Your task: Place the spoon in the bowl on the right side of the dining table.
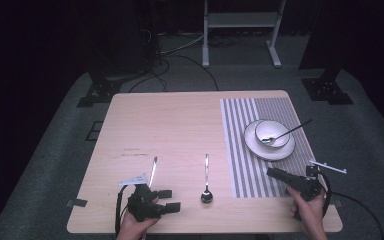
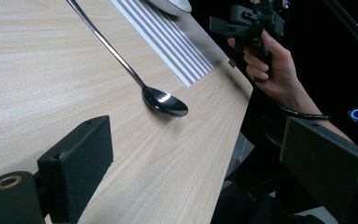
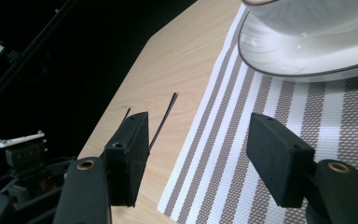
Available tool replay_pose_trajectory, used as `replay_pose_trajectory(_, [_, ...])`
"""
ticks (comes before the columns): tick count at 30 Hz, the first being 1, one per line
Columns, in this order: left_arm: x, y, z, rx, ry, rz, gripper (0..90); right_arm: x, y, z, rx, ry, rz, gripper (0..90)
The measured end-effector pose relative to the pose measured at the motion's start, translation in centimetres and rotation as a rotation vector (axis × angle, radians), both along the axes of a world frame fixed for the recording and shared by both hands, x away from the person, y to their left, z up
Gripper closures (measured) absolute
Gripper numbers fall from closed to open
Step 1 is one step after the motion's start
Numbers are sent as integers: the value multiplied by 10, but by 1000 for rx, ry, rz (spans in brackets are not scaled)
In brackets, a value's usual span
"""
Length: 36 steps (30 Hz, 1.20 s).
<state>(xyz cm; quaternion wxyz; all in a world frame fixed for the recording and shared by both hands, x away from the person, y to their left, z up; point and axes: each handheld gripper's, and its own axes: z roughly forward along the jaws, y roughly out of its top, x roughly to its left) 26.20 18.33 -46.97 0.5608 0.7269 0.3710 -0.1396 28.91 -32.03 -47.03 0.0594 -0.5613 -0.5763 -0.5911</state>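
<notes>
A metal spoon (image 1: 206, 184) lies on the wooden table (image 1: 170, 125), bowl end toward the front edge. In the left gripper view this spoon (image 2: 161, 99) lies ahead of the jaws. A slim metal utensil (image 1: 153, 170) lies to its left. My left gripper (image 1: 172, 199) rests near the front edge, open and empty, right of that utensil's near end. My right gripper (image 1: 272, 173) hovers open over the near corner of the striped placemat (image 1: 250, 160), short of a white plate (image 1: 252, 145). On the plate a bowl (image 1: 275, 129) holds another spoon (image 1: 292, 130).
The plate (image 3: 307, 60) and bowl (image 3: 307, 14) loom close in the right gripper view, over the placemat (image 3: 223, 168). A white metal stand (image 1: 240, 30) and cables lie on the dark floor beyond the table. The person's hand (image 2: 279, 70) grips the right gripper off the table's corner.
</notes>
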Motion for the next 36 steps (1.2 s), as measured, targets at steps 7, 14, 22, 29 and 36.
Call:
replay_pose_trajectory(7, [-1,0,0,0,-3,5,80,-5,8,-1,-19,-11,22,377])
replay_pose_trajectory(14, [-1,1,1,1,-5,7,80,-11,16,-2,-44,-28,42,374])
replay_pose_trajectory(22, [-1,1,1,3,-6,7,80,-18,27,-3,-60,-43,71,366])
replay_pose_trajectory(29, [-1,1,1,4,-5,6,80,-23,32,-7,-60,-36,87,365])
replay_pose_trajectory(36, [-1,1,0,5,-6,5,80,-27,39,-11,-66,-33,110,357])
